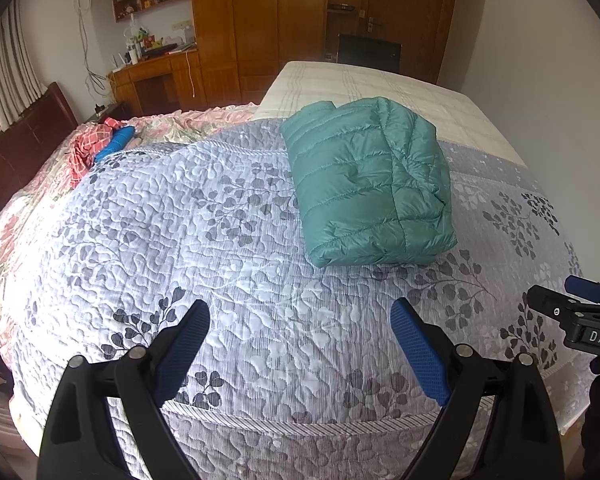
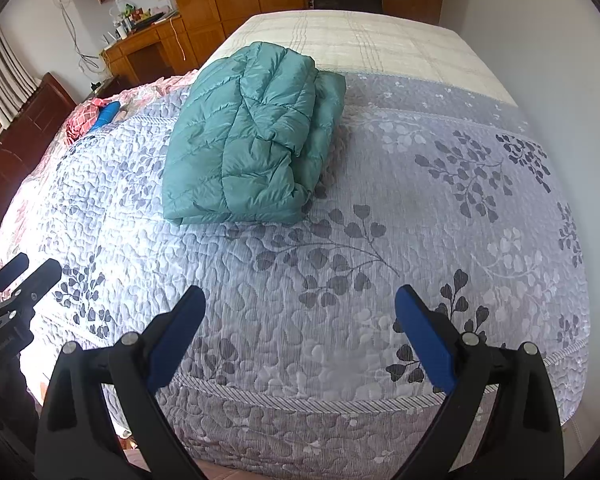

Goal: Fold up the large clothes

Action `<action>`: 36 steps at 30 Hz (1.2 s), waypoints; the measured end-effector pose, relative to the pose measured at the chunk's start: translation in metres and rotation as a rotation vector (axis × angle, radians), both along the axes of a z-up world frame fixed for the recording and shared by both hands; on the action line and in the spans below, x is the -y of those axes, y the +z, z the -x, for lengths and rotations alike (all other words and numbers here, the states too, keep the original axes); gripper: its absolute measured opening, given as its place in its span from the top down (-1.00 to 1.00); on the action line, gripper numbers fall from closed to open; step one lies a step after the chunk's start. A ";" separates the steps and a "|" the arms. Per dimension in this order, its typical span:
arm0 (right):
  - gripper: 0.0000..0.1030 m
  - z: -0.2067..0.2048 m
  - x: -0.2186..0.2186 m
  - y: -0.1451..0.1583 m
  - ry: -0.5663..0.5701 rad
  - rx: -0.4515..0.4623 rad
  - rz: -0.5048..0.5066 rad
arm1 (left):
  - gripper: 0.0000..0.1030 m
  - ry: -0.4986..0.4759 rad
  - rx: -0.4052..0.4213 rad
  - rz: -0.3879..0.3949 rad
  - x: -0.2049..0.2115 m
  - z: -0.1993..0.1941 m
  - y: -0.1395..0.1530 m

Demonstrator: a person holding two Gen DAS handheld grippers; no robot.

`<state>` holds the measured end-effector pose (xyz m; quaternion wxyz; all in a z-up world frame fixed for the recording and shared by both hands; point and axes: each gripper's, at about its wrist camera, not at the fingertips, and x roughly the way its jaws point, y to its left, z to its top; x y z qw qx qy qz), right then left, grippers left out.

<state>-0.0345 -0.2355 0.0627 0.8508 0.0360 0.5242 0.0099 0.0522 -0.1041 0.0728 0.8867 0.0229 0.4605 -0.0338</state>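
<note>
A teal quilted puffer jacket (image 1: 370,182) lies folded into a compact rectangle on the grey leaf-patterned bedspread (image 1: 220,240). It also shows in the right wrist view (image 2: 248,136). My left gripper (image 1: 300,320) is open and empty, hovering over the bed's near edge, well short of the jacket. My right gripper (image 2: 300,312) is open and empty too, over the near edge. The right gripper also shows at the right of the left wrist view (image 1: 580,308); the left gripper shows at the left of the right wrist view (image 2: 24,276).
A red checked cloth (image 1: 88,144) and a blue object (image 1: 116,142) lie at the bed's far left. A cream blanket (image 1: 380,92) covers the far part. A wooden desk (image 1: 156,76), wardrobes (image 1: 260,20) and a door (image 1: 404,8) stand behind.
</note>
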 end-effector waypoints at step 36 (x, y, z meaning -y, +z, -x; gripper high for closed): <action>-0.85 -0.002 0.002 -0.005 -0.001 -0.013 -0.001 | -0.79 -0.033 -0.011 -0.001 -0.001 -0.003 -0.005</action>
